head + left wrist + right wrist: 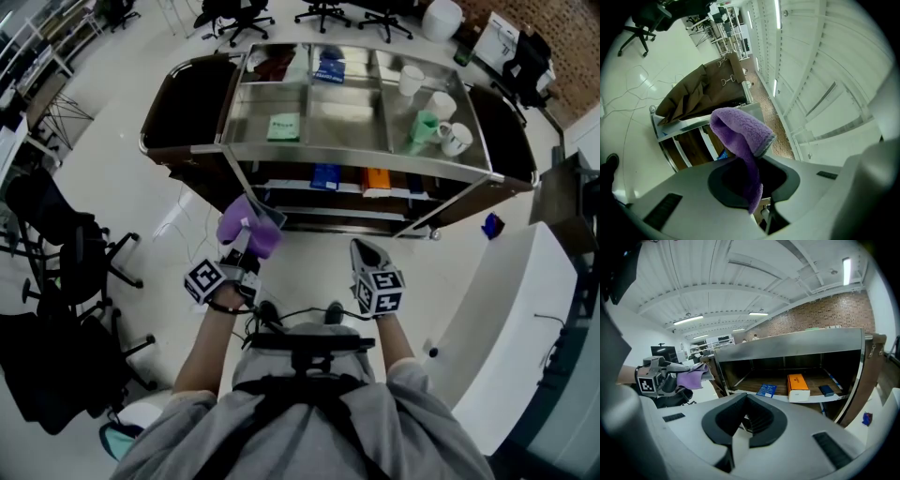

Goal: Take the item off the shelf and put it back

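Note:
A purple cloth hangs from my left gripper, which is shut on it just in front of the steel shelf cart, near its left front corner. In the left gripper view the cloth rises out from between the jaws and folds over. My right gripper is level with the left one, a little to its right, shut with nothing in it. The right gripper view looks along its closed jaws at the cart's lower shelf and shows the left gripper with the cloth at the left.
The cart's top tray holds a green packet, a blue item, white cups and a green cup. On the lower shelf lie a blue box and an orange box. Office chairs stand left, a white table right.

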`<state>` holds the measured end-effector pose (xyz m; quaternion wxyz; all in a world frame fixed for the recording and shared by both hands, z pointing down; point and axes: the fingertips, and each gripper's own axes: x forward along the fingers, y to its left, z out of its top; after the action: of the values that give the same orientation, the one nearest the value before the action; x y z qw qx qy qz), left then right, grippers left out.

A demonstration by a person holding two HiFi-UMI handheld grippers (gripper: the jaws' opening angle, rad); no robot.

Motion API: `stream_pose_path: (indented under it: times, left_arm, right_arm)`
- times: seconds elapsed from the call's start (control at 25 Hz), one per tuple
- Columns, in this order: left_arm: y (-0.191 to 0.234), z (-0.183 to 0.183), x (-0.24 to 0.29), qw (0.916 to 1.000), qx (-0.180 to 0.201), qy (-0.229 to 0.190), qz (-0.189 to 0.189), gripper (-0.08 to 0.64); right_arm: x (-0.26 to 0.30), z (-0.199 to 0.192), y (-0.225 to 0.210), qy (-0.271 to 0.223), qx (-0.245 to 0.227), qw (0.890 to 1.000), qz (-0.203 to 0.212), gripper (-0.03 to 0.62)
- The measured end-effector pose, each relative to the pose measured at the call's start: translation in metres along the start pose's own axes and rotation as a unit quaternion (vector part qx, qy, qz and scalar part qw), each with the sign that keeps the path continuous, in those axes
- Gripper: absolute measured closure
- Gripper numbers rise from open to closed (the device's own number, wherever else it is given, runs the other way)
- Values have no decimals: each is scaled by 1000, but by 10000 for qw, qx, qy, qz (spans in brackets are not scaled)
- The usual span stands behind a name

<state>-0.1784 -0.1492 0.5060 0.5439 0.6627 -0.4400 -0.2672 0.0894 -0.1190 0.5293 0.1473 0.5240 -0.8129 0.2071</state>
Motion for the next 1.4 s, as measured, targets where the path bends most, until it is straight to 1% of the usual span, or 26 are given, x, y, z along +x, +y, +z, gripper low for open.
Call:
stream_pose_path:
  times: [0.16,0.48,0.64,0.84,1.12,1.24,1.4]
  left_arm:
    - [-1,-2,3,9999,-94,24,-67,505]
    - [9,-3,7,9998,-175,19,59,505]
    - [7,-2,17,9998,-141,42,-110,505]
    - [22,-4,29,9996,-172,164,132,505]
    - [41,-1,64,9994,-249,138,207,505]
    - [56,0,84,9989,-336,99,322,505]
    - [80,-1,109,9983,-360,110,453,505]
  right_arm:
    - [2,0,0,6,16,10000,17,583]
    - [6,1,-1,28,0,10000,47,583]
    - [11,1,0,62,2,10000,73,583]
    - [20,3,2,110,-16,9998,146,583]
    - [38,3,12,239,-78,9992,321,583]
    - [51,4,14,319,-145,9985,418,583]
    - [68,6,19,397,-166,9975,569,583]
